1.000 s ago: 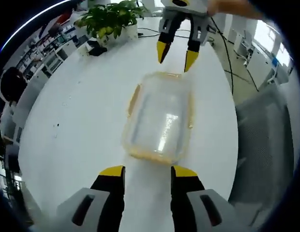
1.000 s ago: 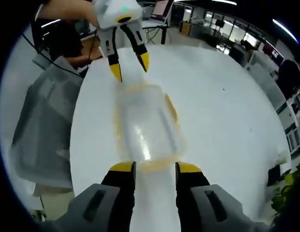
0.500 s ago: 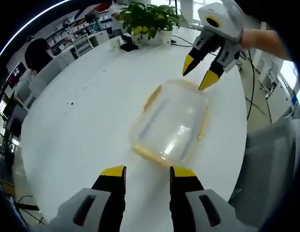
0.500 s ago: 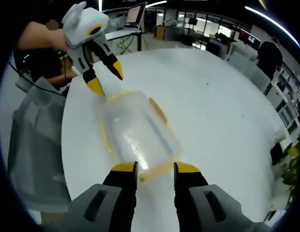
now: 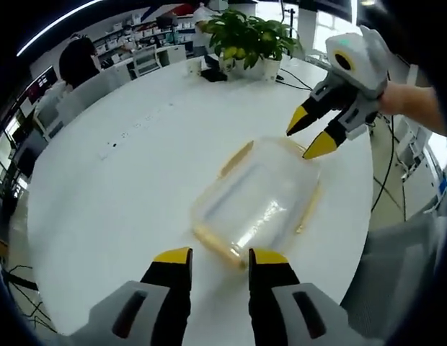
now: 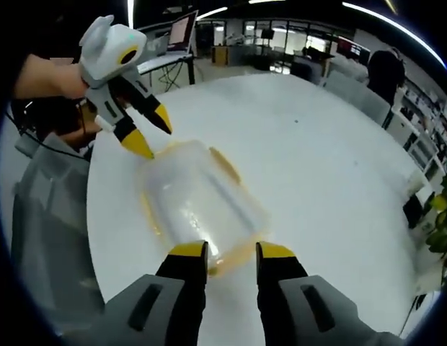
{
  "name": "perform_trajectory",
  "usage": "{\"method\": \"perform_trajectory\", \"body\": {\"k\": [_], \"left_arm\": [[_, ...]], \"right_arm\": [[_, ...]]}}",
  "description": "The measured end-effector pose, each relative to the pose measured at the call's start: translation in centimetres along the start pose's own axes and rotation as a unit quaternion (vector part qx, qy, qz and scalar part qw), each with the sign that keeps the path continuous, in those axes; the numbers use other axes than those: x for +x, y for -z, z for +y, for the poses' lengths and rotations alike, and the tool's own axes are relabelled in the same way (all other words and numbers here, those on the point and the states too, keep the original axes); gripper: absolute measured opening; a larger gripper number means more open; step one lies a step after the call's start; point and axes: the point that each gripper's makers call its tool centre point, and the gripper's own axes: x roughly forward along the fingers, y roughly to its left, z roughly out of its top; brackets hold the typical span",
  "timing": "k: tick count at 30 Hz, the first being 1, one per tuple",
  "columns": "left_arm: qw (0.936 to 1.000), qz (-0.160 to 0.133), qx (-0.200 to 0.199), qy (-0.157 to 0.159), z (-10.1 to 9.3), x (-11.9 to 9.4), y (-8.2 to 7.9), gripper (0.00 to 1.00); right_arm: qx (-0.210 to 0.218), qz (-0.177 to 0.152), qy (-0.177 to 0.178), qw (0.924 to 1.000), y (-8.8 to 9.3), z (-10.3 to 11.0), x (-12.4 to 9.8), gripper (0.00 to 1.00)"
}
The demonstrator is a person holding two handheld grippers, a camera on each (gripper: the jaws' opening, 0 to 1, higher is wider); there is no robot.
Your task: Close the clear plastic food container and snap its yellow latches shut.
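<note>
Left gripper view puts the left gripper (image 5: 215, 256) at the near end of a clear plastic food container (image 5: 256, 197), its yellow-tipped jaws standing apart with nothing between them and the tips just short of the box's near yellow latch (image 5: 218, 245). The lid appears already seated on the container, so the closing step looks done. What is left, by this reading, is the snapping: the long-side latch (image 5: 236, 157) juts outward from the wall instead of lying flat, and the one on the opposite long side (image 5: 308, 213) looks much the same, though the fisheye blur leaves their exact state uncertain.

The container lies on a white round table (image 5: 115, 187), nearer the edge beside the grey chair (image 5: 396, 267) than the table's middle. Beyond the box, the right gripper (image 5: 314, 138) hovers at its far corner, jaws parted and empty, tips close above the rim but apparently not touching, held by a person's hand (image 5: 414, 108). Farther off, a potted plant (image 5: 249, 43) stands at the far edge of the table.

Right gripper view gives the mirror picture, with that gripper's own tips (image 6: 230, 251) spread at one short end of the container (image 6: 198, 205), just over its end latch (image 6: 234, 258), and the left gripper (image 6: 145, 130) poised over the opposite corner. Both tongs thus bracket the box end to end, neither gripping it.
</note>
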Motion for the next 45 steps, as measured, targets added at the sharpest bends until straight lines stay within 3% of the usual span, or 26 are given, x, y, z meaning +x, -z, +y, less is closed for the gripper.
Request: {"method": "perform_trajectory", "body": {"k": [17, 26, 33, 37, 45], "left_arm": [[0.9941, -0.035, -0.103, 0.001, -0.52, 0.62, -0.24, 0.22], [0.9936, -0.046, -0.103, -0.009, -0.52, 0.58, -0.34, 0.22], [0.9896, -0.053, -0.134, -0.008, -0.38, 0.60, -0.10, 0.22], [0.9851, -0.057, -0.162, -0.001, -0.49, 0.70, 0.05, 0.20], [0.9774, -0.058, -0.203, 0.009, -0.71, 0.73, 0.23, 0.18]], "right_arm": [[0.045, -0.040, 0.027, 0.9978, -0.20, -0.06, 0.07, 0.21], [0.048, -0.053, 0.055, 0.9959, -0.06, -0.11, -0.13, 0.22], [0.102, -0.060, 0.059, 0.9912, 0.24, -0.37, -0.19, 0.23], [0.157, -0.063, 0.047, 0.9845, 0.46, -0.16, -0.10, 0.20], [0.186, -0.059, 0.038, 0.9800, 0.56, -0.15, -0.05, 0.20]]}}
